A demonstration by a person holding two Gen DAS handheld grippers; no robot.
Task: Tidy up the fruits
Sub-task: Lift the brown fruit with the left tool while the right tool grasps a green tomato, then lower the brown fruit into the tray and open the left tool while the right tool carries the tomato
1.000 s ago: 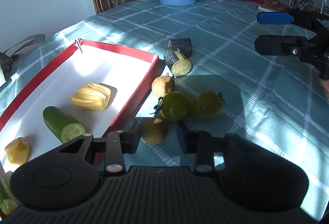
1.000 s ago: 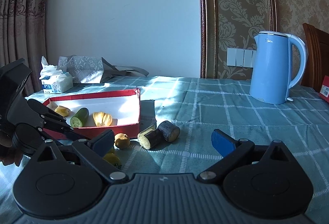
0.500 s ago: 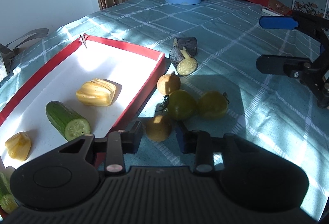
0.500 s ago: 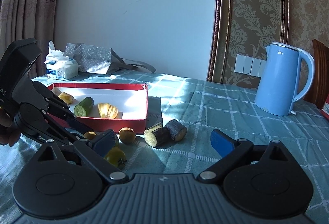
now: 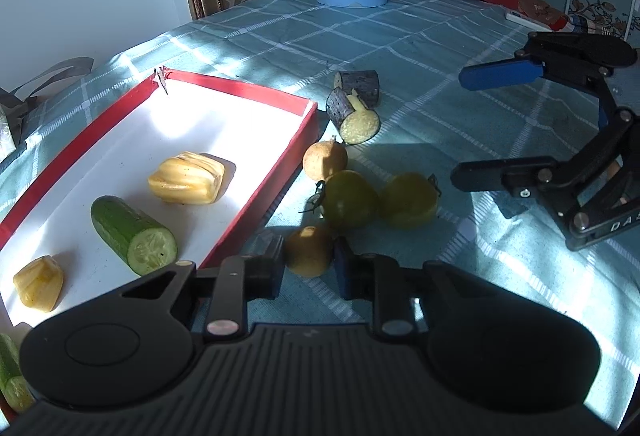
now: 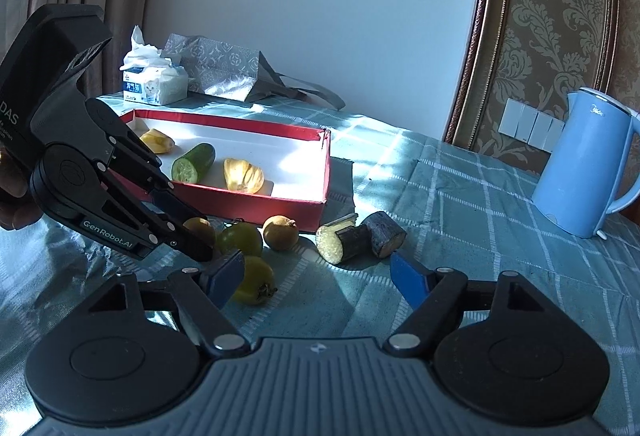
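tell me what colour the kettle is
Light blue. The kettle shows best in the right wrist view, standing on the checked tablecloth.
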